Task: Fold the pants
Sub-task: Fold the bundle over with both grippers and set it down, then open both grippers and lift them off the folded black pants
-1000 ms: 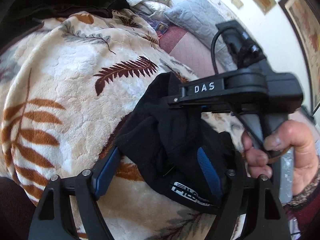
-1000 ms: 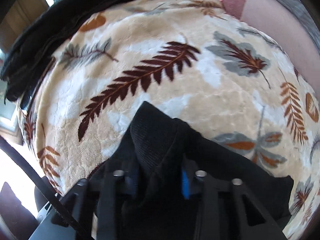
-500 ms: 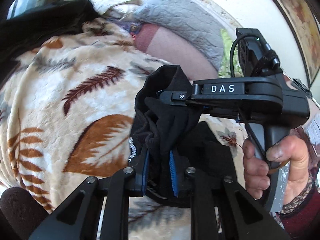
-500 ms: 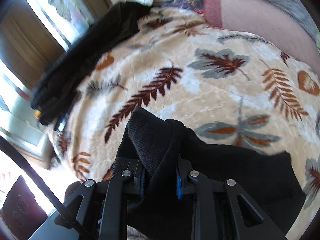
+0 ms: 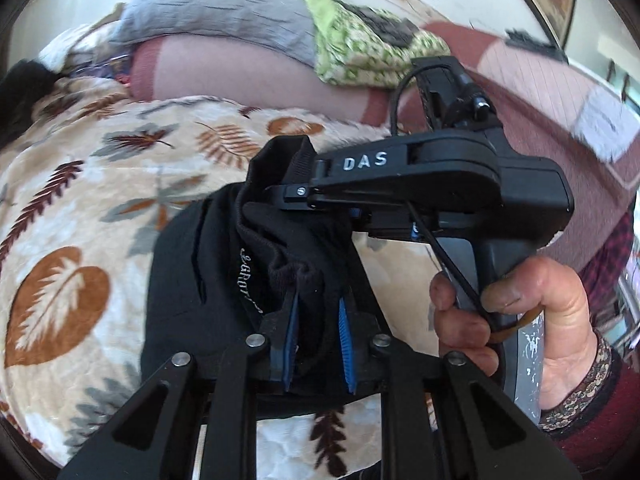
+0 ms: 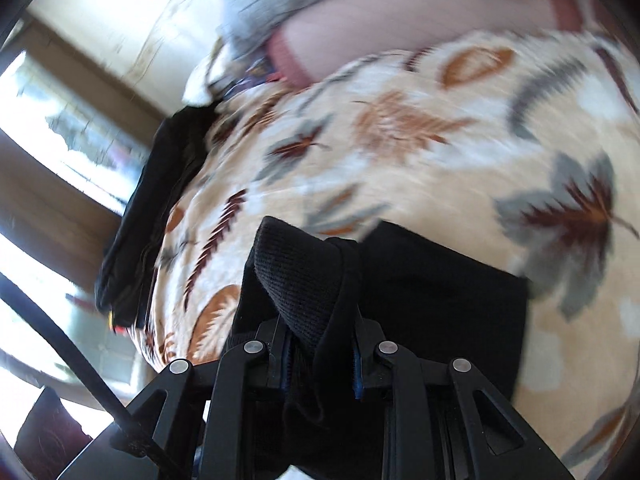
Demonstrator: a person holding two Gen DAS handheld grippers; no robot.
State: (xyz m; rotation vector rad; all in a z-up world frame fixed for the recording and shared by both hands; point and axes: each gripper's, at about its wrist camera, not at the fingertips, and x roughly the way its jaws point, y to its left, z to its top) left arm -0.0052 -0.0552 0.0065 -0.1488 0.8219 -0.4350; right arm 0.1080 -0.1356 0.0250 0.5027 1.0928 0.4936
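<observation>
Both grippers lifted, views swung toward pillows | left gripper (image 5: 316,336): jaws clamped on bunched black pants (image 5: 208,280) | right gripper (image 6: 320,364): jaws clamped on ribbed waistband edge | pants: partly folded, lower part resting on leaf-print blanket (image 5: 80,208) | progress: mid-fold, 1 edge raised, laying over and smoothing remain.

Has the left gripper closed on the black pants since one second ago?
Yes. The left gripper, wide open earlier, now pinches the black pants above the leaf blanket.
</observation>
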